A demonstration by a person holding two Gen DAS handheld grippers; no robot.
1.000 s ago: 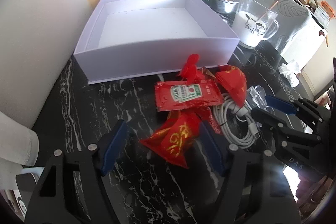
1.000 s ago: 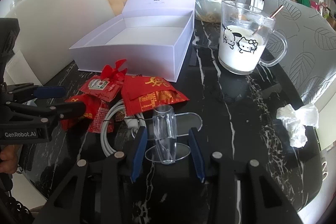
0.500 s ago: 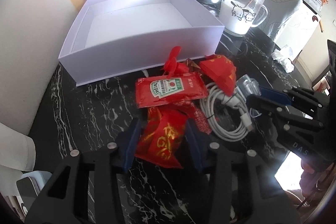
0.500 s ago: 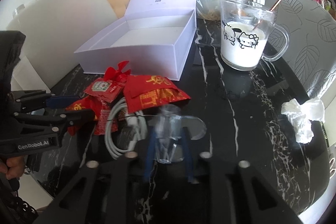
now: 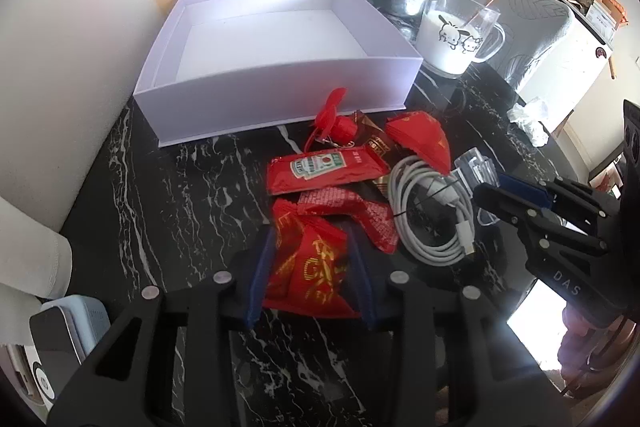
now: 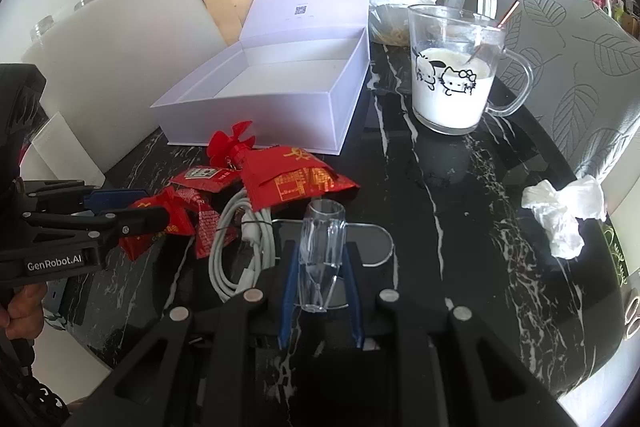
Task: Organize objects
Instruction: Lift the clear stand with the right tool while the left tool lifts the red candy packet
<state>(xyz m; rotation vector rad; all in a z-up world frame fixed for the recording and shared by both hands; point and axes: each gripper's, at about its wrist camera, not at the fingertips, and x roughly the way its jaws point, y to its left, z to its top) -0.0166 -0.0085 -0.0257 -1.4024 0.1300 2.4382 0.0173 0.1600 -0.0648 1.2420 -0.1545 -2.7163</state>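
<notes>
My left gripper [image 5: 310,247] has a crumpled red packet with gold writing [image 5: 308,267] between its blue pads, and the jaws are closing on it. Behind it lie a ketchup sachet [image 5: 320,167], more red packets, a red envelope [image 5: 420,135], a small red fan [image 5: 332,119] and a coiled white cable [image 5: 428,219]. My right gripper [image 6: 320,267] is shut on a clear plastic stand [image 6: 322,227] right of the cable [image 6: 236,247]. The open white box [image 5: 280,99] stands empty behind the pile.
A glass mug of milk [image 6: 452,87] stands right of the box, and a crumpled tissue [image 6: 560,215] lies near the black marble table's [image 5: 180,195] right edge. A white board leans at the left. A phone [image 5: 56,343] lies at the near left.
Both grippers went from open to shut: the left jaws closed around the red packet, the right jaws around the clear stand. Neither thing has visibly shifted on the table.
</notes>
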